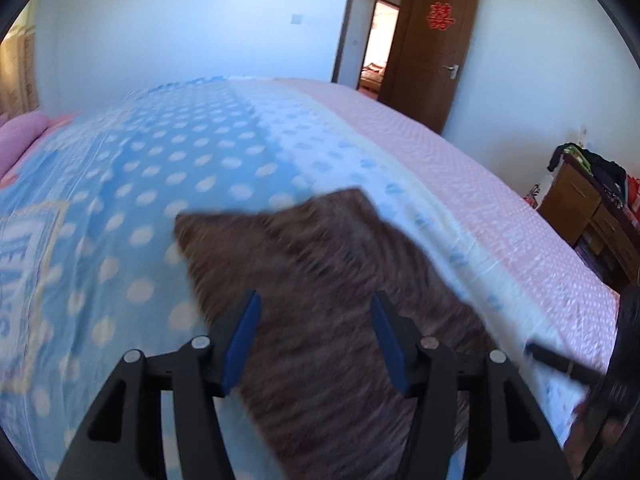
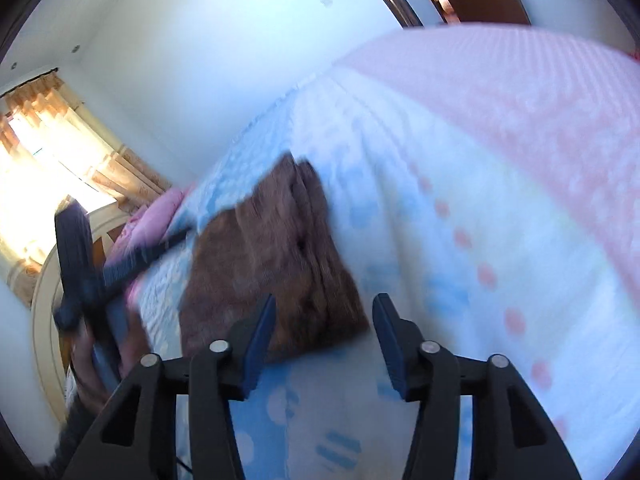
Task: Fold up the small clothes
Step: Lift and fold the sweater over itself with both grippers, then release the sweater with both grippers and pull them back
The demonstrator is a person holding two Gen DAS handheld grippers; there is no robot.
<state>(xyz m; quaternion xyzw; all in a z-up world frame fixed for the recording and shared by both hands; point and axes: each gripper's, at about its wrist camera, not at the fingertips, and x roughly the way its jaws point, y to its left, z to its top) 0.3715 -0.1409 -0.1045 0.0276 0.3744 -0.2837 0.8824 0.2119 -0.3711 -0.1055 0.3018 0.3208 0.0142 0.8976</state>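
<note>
A brown striped garment (image 1: 320, 272) lies folded on the bed, blurred in both views. In the left wrist view my left gripper (image 1: 316, 296) hovers over it, jaws apart, blue pads (image 1: 242, 340) clear of the fabric. In the right wrist view the same garment (image 2: 276, 264) shows layered folds. My right gripper (image 2: 325, 300) stands open at the garment's near right corner, gripping nothing. The other gripper (image 2: 80, 264), held by a hand (image 2: 92, 376), shows at the left. The right gripper's dark finger (image 1: 560, 364) appears at the left view's right edge.
The bed cover (image 1: 160, 168) is blue with white dots, turning white and then pink (image 1: 460, 160) to the right. A pink pillow (image 1: 20, 136) lies far left. A wooden door (image 1: 432, 52) stands open behind. A cluttered wooden desk (image 1: 588, 208) stands beyond the bed's right edge.
</note>
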